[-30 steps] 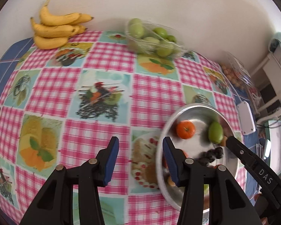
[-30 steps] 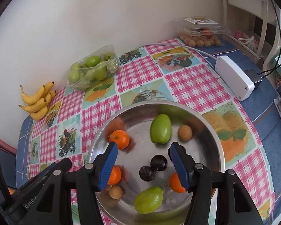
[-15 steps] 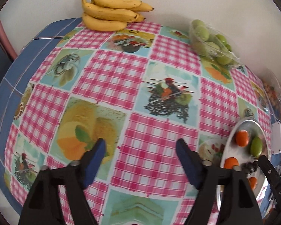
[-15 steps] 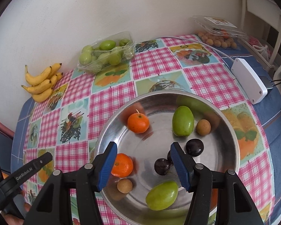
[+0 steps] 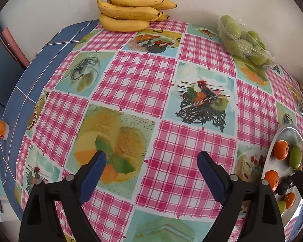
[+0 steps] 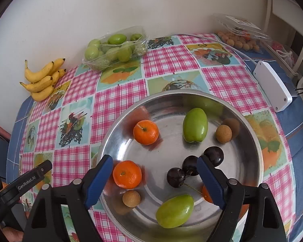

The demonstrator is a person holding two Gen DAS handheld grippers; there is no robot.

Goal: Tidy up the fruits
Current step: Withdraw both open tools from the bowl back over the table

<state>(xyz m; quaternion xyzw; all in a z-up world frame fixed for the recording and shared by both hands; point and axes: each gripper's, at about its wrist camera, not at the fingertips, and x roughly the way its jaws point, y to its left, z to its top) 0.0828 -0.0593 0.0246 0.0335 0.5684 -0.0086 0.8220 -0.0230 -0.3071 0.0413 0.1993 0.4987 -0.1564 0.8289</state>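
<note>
My right tongs (image 6: 154,178) hang over the steel bowl (image 6: 250,141), jaws opening wide and gripping nothing; a mandarin (image 6: 127,174) and the dark plums (image 6: 189,170) lie below, between the jaws, untouched. My left tongs (image 5: 151,173) point down at bare tablecloth (image 5: 135,80) well left of the bowl, jaws also opening, nothing between them.

The fruit to sort sits mixed in the bowl: two mandarins with a third half hidden behind my right jaw, two green fruits (image 6: 195,128), two small brown ones (image 6: 223,134) and the plums. The bananas (image 5: 129,10) and the tray of green fruit (image 5: 244,42) lie far off by the wall.

I judge I am at the start of a pick, choosing a piece. Next I should lower the right tongs around the near mandarin, centre it between the pads and close gently, as it could roll on the smooth metal. The left side's clear cloth looks like a place to lay out groups.
</note>
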